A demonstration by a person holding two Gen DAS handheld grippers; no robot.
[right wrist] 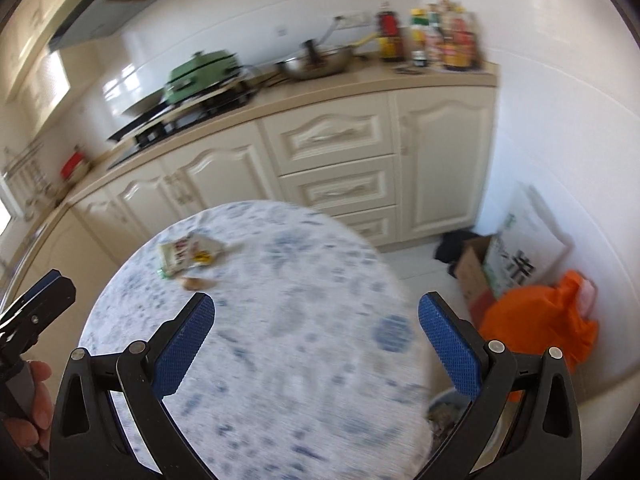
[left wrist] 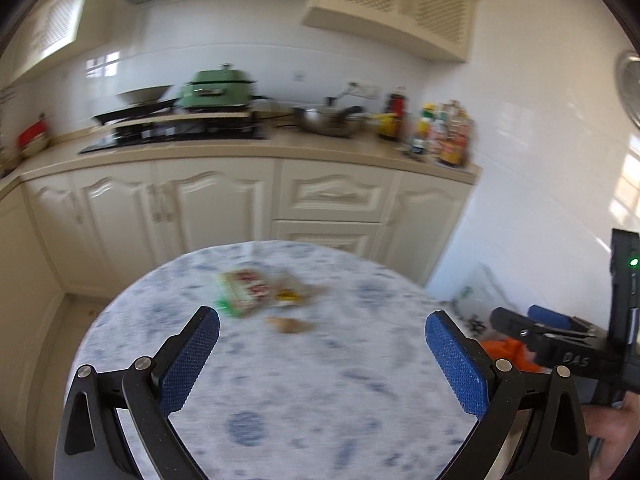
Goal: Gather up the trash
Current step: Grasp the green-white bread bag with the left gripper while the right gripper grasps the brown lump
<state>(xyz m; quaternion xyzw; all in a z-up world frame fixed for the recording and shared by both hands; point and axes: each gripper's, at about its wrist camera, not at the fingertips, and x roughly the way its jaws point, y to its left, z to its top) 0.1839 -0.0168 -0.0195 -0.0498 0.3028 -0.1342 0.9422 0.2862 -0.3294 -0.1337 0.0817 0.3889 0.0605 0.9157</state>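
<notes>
Both our grippers, left (left wrist: pixel 322 330) and right (right wrist: pixel 316 316), gape wide, holding nothing.
Ahead of them we see blurred trash: a crumpled red-and-green wrapper (left wrist: pixel 244 290), brown scraps (left wrist: pixel 290 324) beside it.

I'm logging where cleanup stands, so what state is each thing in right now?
left claw: open, empty, above the table
right claw: open, empty
snack wrapper: lying flat on the round table, untouched
small brown scrap: loose on the cloth, beside the wrapper
orange bag: on the floor, right of the table
cabinet doors: shut
</notes>
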